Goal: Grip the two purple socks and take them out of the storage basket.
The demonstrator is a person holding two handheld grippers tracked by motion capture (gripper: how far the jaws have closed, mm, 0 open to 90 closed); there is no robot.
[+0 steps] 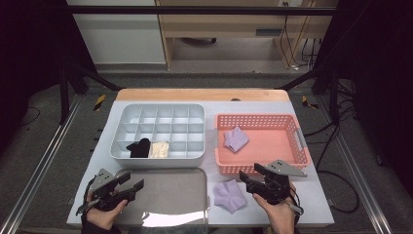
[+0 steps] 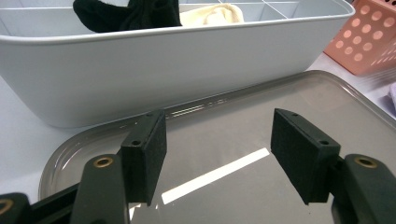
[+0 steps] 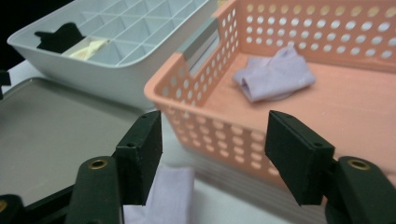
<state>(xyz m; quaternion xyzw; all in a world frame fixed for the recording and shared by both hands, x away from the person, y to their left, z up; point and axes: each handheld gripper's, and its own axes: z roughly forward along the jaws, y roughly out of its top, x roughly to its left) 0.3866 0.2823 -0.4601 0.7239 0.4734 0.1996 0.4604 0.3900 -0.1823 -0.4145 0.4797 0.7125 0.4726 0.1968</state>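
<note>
High view: the left gripper (image 1: 130, 186) hovers at the tray's (image 1: 165, 195) 9 o'clock edge, jaws apart, empty. The right gripper (image 1: 249, 178) has its jaws spread just at 3 o'clock of a lilac sock (image 1: 229, 196) on the table; a 2nd sock (image 1: 235, 138) lies in the basket (image 1: 263, 163).

Left gripper view: jaws gape over the tray (image 2: 280, 107); the organizer (image 2: 163, 65) at 12 o'clock holds a black sock (image 2: 126, 16) and a cream sock (image 2: 210, 14).

Right gripper view: the open jaws face the basket (image 3: 219, 135), the table sock (image 3: 168, 193) at 7 o'clock.
</note>
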